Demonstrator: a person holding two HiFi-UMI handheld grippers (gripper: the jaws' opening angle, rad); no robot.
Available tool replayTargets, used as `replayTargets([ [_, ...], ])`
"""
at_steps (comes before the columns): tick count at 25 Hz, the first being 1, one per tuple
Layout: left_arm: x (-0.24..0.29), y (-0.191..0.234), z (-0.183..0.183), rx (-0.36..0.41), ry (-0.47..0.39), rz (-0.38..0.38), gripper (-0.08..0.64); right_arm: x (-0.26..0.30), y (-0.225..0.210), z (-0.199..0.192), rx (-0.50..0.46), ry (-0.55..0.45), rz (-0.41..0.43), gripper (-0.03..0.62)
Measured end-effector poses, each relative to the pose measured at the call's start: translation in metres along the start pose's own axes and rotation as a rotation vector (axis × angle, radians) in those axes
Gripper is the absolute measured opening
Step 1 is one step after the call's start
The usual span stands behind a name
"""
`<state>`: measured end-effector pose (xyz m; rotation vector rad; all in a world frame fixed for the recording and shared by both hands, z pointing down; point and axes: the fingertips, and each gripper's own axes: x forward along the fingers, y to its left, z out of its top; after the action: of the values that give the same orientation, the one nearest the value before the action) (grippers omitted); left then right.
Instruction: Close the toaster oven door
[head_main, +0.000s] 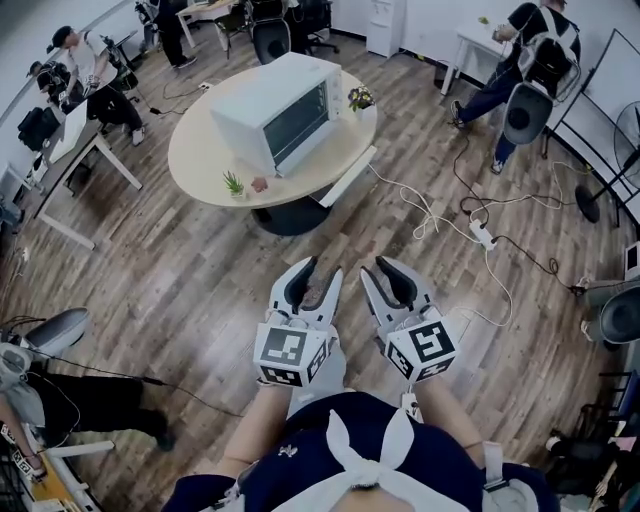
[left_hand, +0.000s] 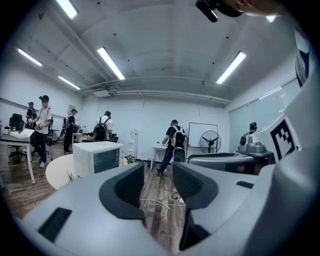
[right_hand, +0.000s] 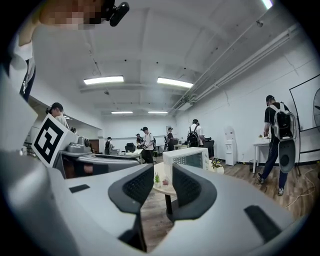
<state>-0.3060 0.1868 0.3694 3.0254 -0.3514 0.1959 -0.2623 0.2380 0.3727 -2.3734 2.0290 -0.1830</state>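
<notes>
L jaws: left gripper (head_main: 325, 268) part open, moderate gap. Nothing btwn the pads; only floor and a cable show through in the left gripper view (left_hand: 157, 172).
R jaws: right gripper (head_main: 376, 270) same, part open and empty. In the right gripper view (right_hand: 162, 172) the gap frames the oven far off.
Grippers vs oven: both side by side, held about level, well short of the toaster oven (head_main: 280, 110), over wood floor, touching nothing.
Oven: white toaster oven on the round bench (head_main: 200, 150), set at an angle, glass front toward the person's right.
Door: toaster oven door (head_main: 297, 122) reads as up against the body, no flap seen hanging. Too far to be sure.
Near oven: small green plant (head_main: 233, 183) just off its near corner, flowering pot (head_main: 360, 97) beside its far front corner.
Floor by oven: power strip (head_main: 483, 235) w/ loose cable, well to the front-right of the oven.
Step (judgement): approach, not yet at the door.
Do it well: walk round to the oven's glass side, clear of the cable. Check the door first. If it's down, get one jaw pair under its free edge and swing up till it seats. Steady the oven top w/ the other gripper so it doesn't slide. Keep wrists clear of both plants.
</notes>
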Motion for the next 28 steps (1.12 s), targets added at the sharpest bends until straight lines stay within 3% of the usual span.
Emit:
replayTargets([
  [4, 0.034, 0.024, 0.001, -0.018, 0.017, -0.039, 0.266, 0.038, -0.019, 0.002, -0.001, 0.017, 0.004, 0.166],
  [6, 0.047, 0.036, 0.002, -0.025, 0.024, -0.046, 0.289, 0.054, -0.028, 0.003, 0.000, 0.025, 0.007, 0.204],
  [12, 0.084, 0.091, 0.005, -0.035, 0.034, -0.021, 0.301, 0.107, -0.053, 0.004, -0.014, 0.058, 0.011, 0.235],
  [16, 0.104, 0.118, -0.011, -0.031, 0.093, -0.026, 0.301, 0.130, -0.068, -0.003, -0.029, 0.094, 0.016, 0.233],
  [28, 0.145, 0.154, -0.040, -0.078, 0.151, -0.016, 0.301, 0.178, -0.111, -0.034, -0.026, 0.175, 0.005, 0.218],
])
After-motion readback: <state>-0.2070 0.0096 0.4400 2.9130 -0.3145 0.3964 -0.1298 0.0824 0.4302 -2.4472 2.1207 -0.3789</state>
